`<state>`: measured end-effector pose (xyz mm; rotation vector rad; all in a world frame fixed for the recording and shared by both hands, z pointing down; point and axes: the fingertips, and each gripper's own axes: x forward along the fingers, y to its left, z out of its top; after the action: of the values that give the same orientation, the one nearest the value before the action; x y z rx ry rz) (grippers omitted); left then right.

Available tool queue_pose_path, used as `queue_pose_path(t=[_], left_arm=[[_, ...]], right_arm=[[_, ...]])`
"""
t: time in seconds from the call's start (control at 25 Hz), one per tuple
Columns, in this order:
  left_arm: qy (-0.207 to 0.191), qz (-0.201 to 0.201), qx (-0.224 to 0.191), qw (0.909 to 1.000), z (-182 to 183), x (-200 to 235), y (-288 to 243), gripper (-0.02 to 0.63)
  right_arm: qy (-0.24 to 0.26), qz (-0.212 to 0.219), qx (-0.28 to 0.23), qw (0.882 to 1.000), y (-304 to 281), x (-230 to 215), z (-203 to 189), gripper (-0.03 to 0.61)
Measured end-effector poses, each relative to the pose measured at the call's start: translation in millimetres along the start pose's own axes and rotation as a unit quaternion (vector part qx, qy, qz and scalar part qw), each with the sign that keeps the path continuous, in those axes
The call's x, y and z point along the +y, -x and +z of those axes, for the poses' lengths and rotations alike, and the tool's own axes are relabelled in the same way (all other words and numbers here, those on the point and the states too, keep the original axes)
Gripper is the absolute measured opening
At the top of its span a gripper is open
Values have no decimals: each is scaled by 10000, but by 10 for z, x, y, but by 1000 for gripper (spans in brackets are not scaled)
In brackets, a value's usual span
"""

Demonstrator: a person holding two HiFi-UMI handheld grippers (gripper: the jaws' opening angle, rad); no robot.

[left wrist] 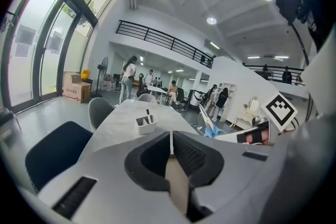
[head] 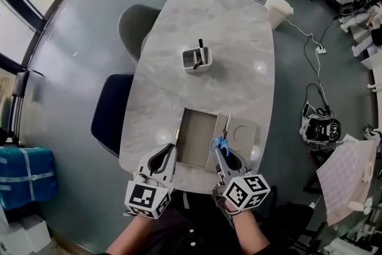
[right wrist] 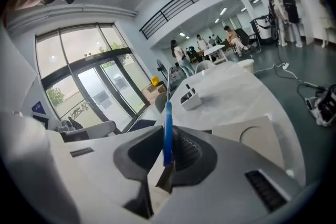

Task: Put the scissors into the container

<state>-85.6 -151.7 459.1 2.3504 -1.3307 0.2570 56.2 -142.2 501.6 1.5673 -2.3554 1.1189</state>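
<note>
The scissors point(head: 226, 130), with a blue handle and closed blades pointing away from me, are held above the table's near edge. My right gripper point(head: 222, 151) is shut on the handle. In the right gripper view the blue handle point(right wrist: 167, 119) stands upright between the pads. My left gripper point(head: 173, 144) hovers beside it on the left, shut with nothing in it; its jaws meet in the left gripper view point(left wrist: 171, 138). The white container point(head: 196, 58) stands at the table's middle with a dark pen in it, well beyond both grippers. It also shows as the container point(left wrist: 145, 124) and the container point(right wrist: 190, 98).
A shallow grey tray point(head: 199, 136) and a flat mat point(head: 243, 134) with a round recess lie under the grippers. Chairs stand to the left, a dark blue chair point(head: 110, 114) and a grey chair point(head: 134, 24). A white bin point(head: 277, 9) and cables are on the floor to the right.
</note>
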Motion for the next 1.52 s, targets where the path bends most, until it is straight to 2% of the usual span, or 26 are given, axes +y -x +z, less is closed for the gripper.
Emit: queue_pose_path(t=[0.24, 0.52, 0.72, 1.08, 1.52], left_arm=[[213, -45, 399, 9990, -330, 114, -152, 28], [384, 25, 759, 9964, -694, 290, -330, 28], [498, 22, 1002, 9937, -923, 377, -433, 28], [636, 73, 1227, 9904, -1201, 524, -578, 28], [726, 31, 1302, 9888, -1308, 567, -600, 28]], right_arm=[[-909, 49, 780, 9928, -380, -65, -575, 43], [-1652, 17, 1542, 9741, -740, -115, -1094, 43], [-2064, -103, 1973, 9583, -932, -155, -1306, 43], [-2227, -416, 2393, 9441, -1160, -250, -1582, 43], [-2297, -658, 2569, 9364, -1298, -290, -1683, 45]])
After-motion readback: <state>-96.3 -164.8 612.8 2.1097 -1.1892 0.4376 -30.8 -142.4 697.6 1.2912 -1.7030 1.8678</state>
